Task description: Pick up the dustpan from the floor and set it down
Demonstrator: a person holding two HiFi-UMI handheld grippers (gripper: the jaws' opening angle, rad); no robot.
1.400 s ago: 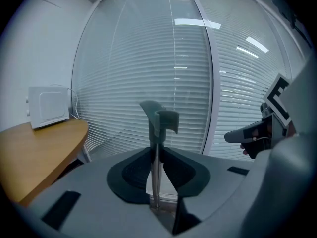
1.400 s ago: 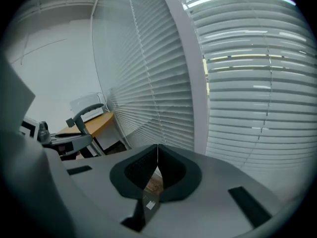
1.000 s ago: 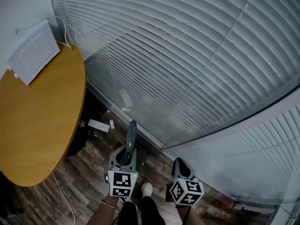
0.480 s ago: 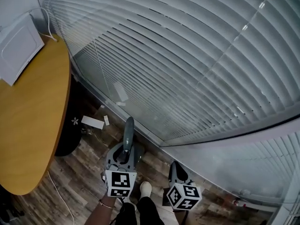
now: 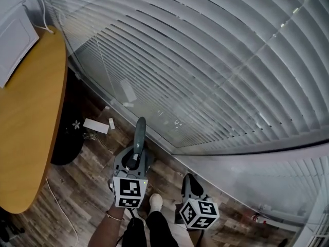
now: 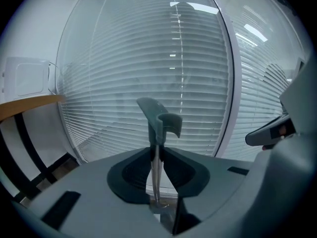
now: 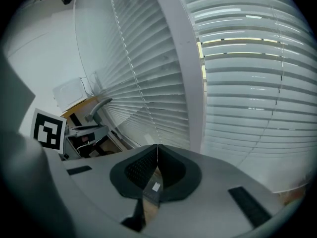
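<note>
1. Left gripper view showed the left gripper (image 6: 157,152) clenched on the dustpan (image 6: 159,120), its handle jutting ahead of the fingertips.
2. The right gripper (image 7: 157,152), beside it on the right, was pinched together and empty.
3. Judged step: carrying. Next, lower the dustpan to the floor and release it.
4. Count: one dustpan, two grippers.
</note>
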